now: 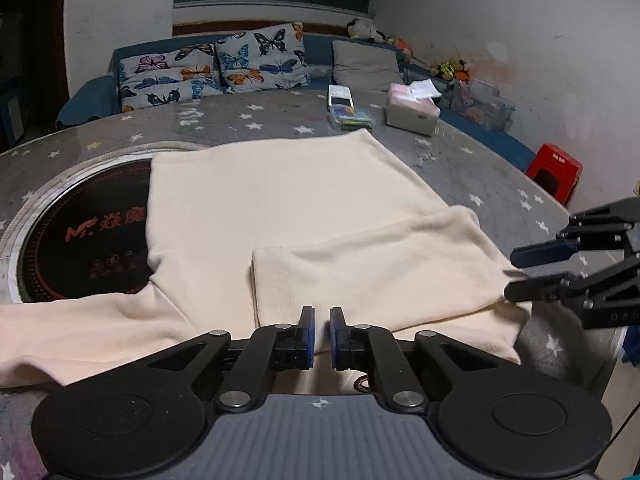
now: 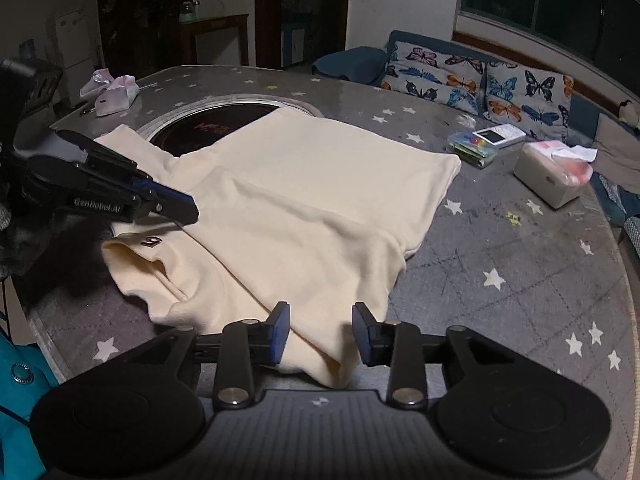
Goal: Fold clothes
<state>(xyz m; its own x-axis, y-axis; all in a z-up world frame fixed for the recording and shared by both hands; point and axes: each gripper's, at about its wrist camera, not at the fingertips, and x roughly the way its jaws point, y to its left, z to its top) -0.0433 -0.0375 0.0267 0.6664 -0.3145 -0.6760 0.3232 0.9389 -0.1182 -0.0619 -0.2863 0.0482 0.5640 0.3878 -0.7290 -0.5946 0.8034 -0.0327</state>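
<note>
Cream shirt (image 1: 280, 208) lies flat on starred bench (image 2: 500, 248), one sleeve folded across; left tongs (image 1: 322, 316) clenched over collar edge, grasping nothing visible; right tongs (image 2: 320, 312) released, straddling shoulder edge

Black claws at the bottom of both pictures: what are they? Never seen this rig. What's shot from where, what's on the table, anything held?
There is no robot. A person holds a two-finger tool in each hand, and each tool has a wide-angle camera looking along its fingers. One picture is from the left gripper, the other from the right gripper. A cream shirt lies on a star-patterned table with one sleeve folded across it. A tissue box sits further back. The left gripper is shut, low over the shirt; whether it pinches cloth is unclear. The right gripper is open over the shirt's edge.
</note>
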